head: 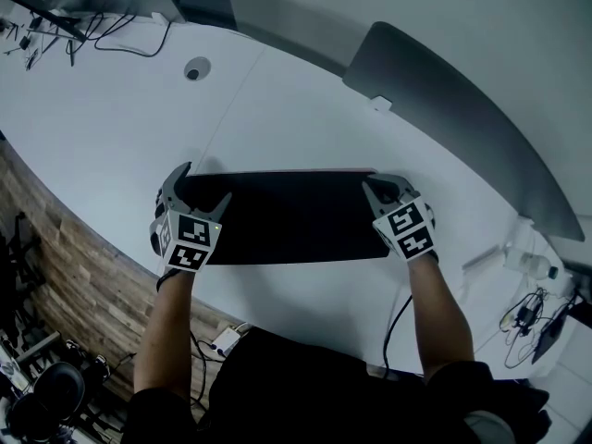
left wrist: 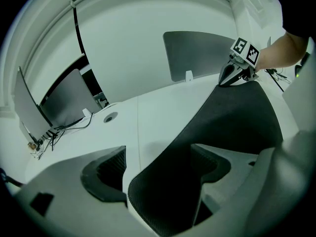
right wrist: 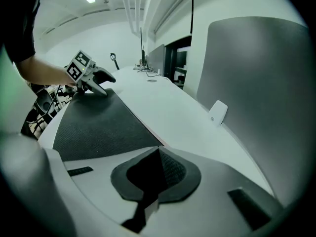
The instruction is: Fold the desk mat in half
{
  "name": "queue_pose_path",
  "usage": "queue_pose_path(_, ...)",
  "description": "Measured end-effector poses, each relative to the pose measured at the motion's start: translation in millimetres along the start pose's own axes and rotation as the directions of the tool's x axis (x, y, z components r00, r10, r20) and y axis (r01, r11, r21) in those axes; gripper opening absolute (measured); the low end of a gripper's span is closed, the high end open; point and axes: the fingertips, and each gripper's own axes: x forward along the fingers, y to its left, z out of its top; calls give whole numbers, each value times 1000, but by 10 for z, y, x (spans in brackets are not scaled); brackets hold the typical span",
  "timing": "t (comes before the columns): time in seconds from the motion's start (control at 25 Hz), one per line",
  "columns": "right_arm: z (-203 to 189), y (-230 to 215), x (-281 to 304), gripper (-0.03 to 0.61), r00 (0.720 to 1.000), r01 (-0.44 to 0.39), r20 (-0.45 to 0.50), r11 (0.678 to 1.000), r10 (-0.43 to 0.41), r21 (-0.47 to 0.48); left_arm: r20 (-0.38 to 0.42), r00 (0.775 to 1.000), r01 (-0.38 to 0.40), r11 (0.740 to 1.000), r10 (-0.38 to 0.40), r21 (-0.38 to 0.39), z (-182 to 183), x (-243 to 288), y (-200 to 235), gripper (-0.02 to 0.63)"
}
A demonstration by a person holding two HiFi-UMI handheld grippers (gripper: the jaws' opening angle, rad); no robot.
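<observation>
Black desk mat (head: 287, 215) lies central on the white desk (head: 277, 91): your right gripper (head: 377, 189) clamps its 3 o'clock corner, your left gripper (head: 205, 183) gapes astride the 9 o'clock corner, presumably to lift both evenly.

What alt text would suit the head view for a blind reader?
A person's two grippers meet a dark desk mat lying on a white desk: the right gripper closed on its far right corner, the left gripper with fingers apart around its left end.
</observation>
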Motion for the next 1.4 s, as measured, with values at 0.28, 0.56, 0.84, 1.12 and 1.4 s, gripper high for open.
queue_pose_path(0.28,-199,-86,-95,259,993,-95,-50,985,103,143,-3,1000,-11,1000,11,2,1,-21,-4,402)
queue_pose_path(0.56,-224,0,-112,249,992,-107,-59,987,115,121,-12,1000,-21,1000,21,10,-5,-33,-7,402)
queue_pose_path(0.84,-198,-191,-189,34,999,41,-37,997,-38,73,-10,1000,-19,1000,19,0,-17,-20,-1,402)
queue_pose_path(1.12,-158,-244,-213,23,997,77,-24,995,-76,61,20,999,-36,999,36,-1,90,-82,39,401)
queue_pose_path(1.4,-106,-274,-127,16,995,95,-46,995,-93,43,104,994,-36,999,37,-9,267,-489,10,401)
